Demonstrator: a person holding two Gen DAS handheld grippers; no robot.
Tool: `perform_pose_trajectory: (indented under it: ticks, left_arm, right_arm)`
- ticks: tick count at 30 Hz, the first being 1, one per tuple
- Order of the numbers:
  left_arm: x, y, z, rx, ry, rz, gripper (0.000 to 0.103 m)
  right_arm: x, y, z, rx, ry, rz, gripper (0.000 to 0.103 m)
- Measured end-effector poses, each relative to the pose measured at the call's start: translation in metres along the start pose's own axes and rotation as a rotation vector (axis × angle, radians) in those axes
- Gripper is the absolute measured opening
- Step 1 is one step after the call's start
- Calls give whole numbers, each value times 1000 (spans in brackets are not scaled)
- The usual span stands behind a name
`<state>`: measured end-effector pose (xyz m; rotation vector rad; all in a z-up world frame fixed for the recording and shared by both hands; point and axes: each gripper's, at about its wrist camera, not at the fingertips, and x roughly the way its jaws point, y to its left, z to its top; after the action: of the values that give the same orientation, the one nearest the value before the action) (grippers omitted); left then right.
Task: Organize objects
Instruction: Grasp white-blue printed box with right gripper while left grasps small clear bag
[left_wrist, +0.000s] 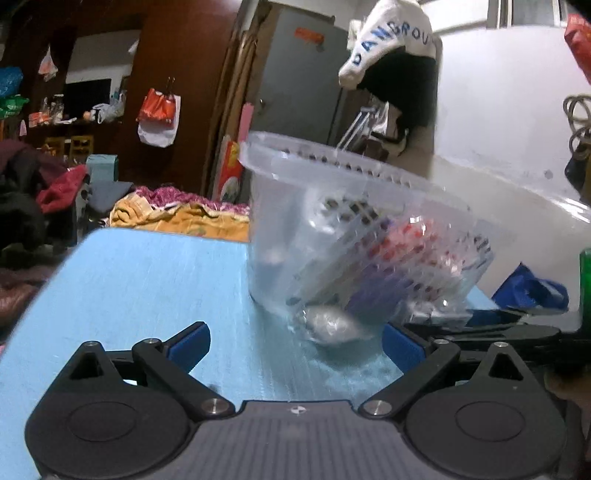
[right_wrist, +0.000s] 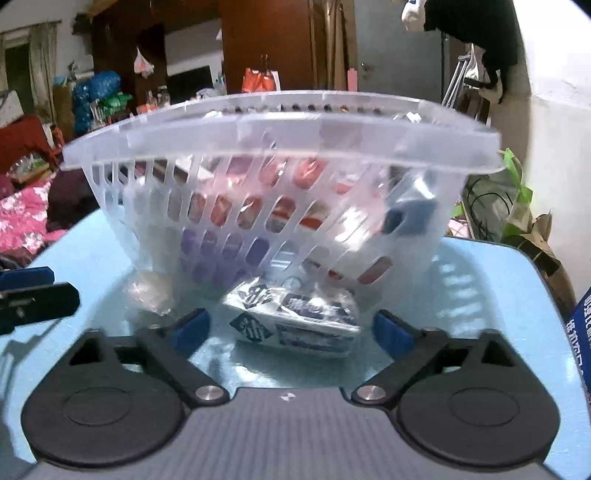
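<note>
Left gripper (left_wrist: 295, 347): spread wide over the blue table (left_wrist: 147, 277), pinching nothing, blue pads (left_wrist: 188, 345) well apart and low to the surface. Silvery packet (left_wrist: 332, 325): lying loose on the table just ahead of that gripper, toward its right-hand pad, close against the foot of the basket (left_wrist: 280, 206); whether touching the wall, cannot tell through the blur. Clear slotted basket: upright at mid-table, already loaded with red and purple packs (right_wrist: 236, 221), too blurred to identify further. Printed box (right_wrist: 295, 321): black-and-white, flat on the table before the basket's near wall, sitting between the pads of the right gripper (right_wrist: 291, 332). Right gripper: likewise spread, pads flanking the box on either side with a gap showing at each, gripping nothing yet. Step in hand, as judged: picking up the two stray items for the basket. Handling notes: shift left to centre the packet between the pads before closing; close gently, as foil probably crumples and slips; square the right pads to the box's long sides and close on the middle; lift clear above the rim (right_wrist: 258, 129) before moving inward; keep the two grippers apart over the opening; release low inside to avoid tipping the light basket
</note>
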<state>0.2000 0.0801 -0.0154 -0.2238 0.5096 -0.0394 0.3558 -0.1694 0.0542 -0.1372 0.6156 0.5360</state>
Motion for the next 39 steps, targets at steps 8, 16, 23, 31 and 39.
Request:
perform_pose_trajectory:
  ticks: [8, 16, 23, 31, 39]
  left_arm:
    - [20, -34, 2, 55, 18, 44, 100]
    - [44, -53, 11, 74, 85, 117, 92]
    - [40, -58, 5, 141, 86, 166, 57]
    - [-24, -60, -14, 130, -69, 39, 57]
    - [-55, -44, -28, 77, -223, -69, 57]
  right_arm:
    - [-47, -26, -26, 54, -80, 62, 77]
    - [-74, -41, -44, 35, -139, 87, 78]
    - [-72, -40, -41, 35, -157, 120, 78]
    - [-72, -40, -51, 20, -162, 124, 77]
    - [-81, -49, -56, 66, -222, 142, 77]
